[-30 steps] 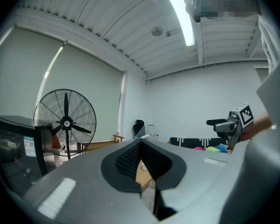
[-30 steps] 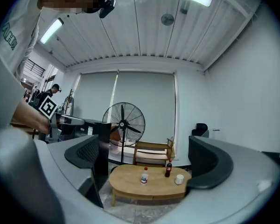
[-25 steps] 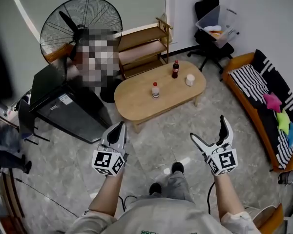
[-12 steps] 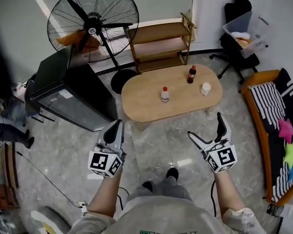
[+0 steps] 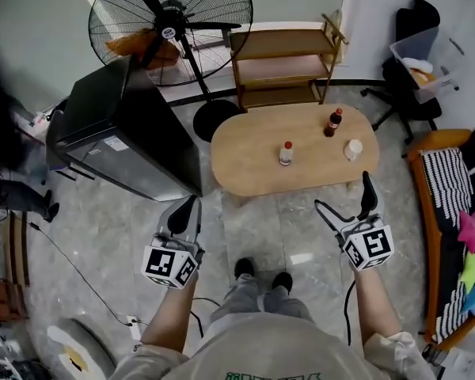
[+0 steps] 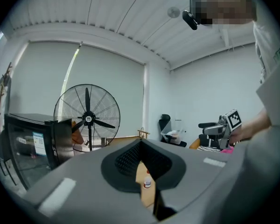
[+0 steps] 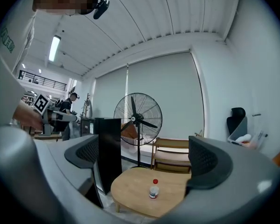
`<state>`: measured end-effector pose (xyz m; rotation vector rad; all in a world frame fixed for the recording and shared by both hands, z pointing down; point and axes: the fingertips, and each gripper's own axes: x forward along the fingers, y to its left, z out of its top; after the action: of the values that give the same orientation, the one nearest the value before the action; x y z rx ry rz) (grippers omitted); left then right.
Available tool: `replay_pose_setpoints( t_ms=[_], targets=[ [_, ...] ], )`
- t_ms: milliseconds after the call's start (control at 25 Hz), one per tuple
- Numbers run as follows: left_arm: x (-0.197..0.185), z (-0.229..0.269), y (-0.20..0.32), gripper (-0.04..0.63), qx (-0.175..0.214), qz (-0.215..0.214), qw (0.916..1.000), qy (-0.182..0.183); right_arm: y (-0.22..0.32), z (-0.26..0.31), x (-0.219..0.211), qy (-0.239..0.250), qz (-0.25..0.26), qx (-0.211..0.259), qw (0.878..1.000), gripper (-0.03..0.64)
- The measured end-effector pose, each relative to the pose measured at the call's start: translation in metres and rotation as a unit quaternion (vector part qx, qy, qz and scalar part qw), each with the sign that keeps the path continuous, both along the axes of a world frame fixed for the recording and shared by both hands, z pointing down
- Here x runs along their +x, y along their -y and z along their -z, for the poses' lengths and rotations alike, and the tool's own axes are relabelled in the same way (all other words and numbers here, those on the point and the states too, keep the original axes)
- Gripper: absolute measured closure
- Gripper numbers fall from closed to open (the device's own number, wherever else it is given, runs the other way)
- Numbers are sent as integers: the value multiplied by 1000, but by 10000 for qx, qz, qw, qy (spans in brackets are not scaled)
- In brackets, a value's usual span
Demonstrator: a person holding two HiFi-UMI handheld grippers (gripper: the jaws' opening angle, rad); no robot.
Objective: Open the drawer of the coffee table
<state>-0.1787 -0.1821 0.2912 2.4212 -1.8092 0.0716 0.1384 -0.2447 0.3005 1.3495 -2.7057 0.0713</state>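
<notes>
The oval wooden coffee table stands ahead of me on the tiled floor. It carries a small red-capped bottle, a dark cola bottle and a white cup. No drawer shows in any view. My left gripper hangs shut and empty, short of the table's near-left edge. My right gripper is open and empty just before the table's near-right edge. The right gripper view frames the table and the small bottle between its spread jaws. The left gripper shows only a slit.
A black cabinet stands left of the table. Behind are a big floor fan and a low wooden shelf. An office chair with a plastic bin and a striped sofa are at the right. A cable crosses the floor.
The view has swung so that the table and cabinet sit lower and nearer. My right gripper now reaches close to the table's near edge. The left gripper has held its place.
</notes>
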Motion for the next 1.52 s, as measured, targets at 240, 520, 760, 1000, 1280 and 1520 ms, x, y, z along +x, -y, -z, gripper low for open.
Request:
replay_pose_setpoints(
  t_ms=[240, 520, 760, 1000, 1280, 1520],
  targets=[
    [-17, 2, 39, 597, 125, -308, 9994, -71, 16, -8, -17, -100, -267, -65, 9996, 29],
    [-28, -13, 72, 597, 26, -485, 9988, -115, 18, -57, -21, -23, -526, -546, 9971, 29],
    [-26, -50, 90, 597, -113, -194, 9997, -116, 29, -128, -26, 105, -335, -1012, 9942, 29],
    [-15, -104, 100, 597, -236, 3, 9997, -115, 32, -214, -36, 321, -92, -1398, 9896, 29],
    [-1, -194, 110, 597, -203, -83, 9997, -81, 29, -381, -50, 817, -17, -2121, 9738, 29],
    [10, -282, 108, 595, -295, -195, 9994, -38, 30, -527, -66, 1508, -47, -2841, 9469, 39]
  ],
)
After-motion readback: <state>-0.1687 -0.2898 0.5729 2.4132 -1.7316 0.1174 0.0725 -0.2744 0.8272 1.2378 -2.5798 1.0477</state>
